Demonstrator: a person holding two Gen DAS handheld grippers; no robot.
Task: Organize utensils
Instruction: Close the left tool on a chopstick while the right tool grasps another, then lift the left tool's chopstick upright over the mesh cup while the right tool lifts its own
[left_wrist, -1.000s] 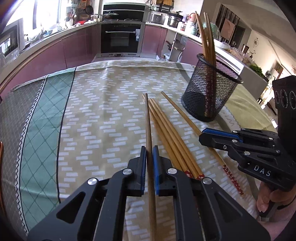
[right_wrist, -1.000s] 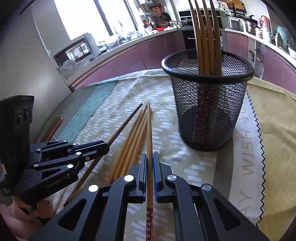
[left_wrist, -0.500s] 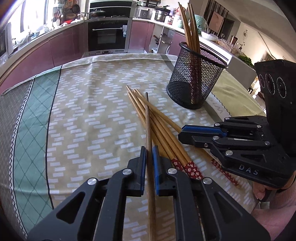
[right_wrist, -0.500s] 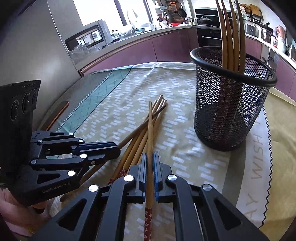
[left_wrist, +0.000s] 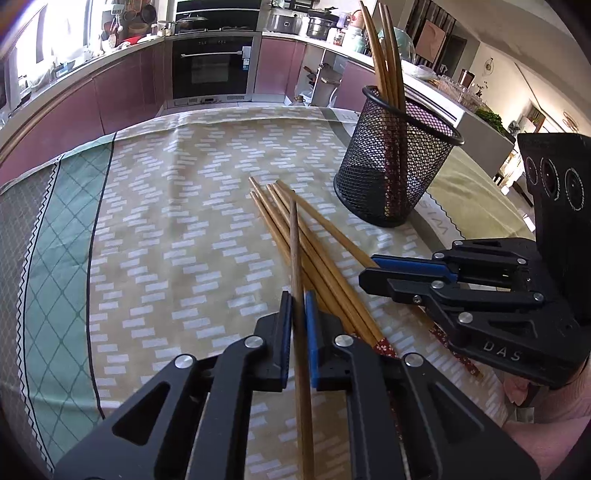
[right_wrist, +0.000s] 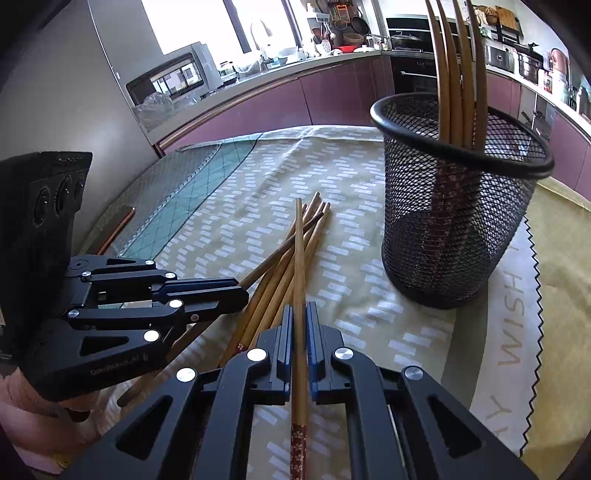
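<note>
Here, each hand-held gripper was closed on one chopstick. The left hand-held gripper (left_wrist: 298, 306) pinched a darker chopstick (left_wrist: 294, 236) that pointed straight away from it, its far tip over the loose chopsticks (left_wrist: 314, 254) lying on the bench (left_wrist: 166, 229). The right hand-held gripper (right_wrist: 300, 321) pinched a lighter chopstick (right_wrist: 299, 258) the same way, long side pointing far. The mesh cup (right_wrist: 458, 229) stood far and to the right of both, already holding some upright sticks. The right one looked nearer to the cup, so it would likely go first, and its stick would need tipping up to drop in.
</note>
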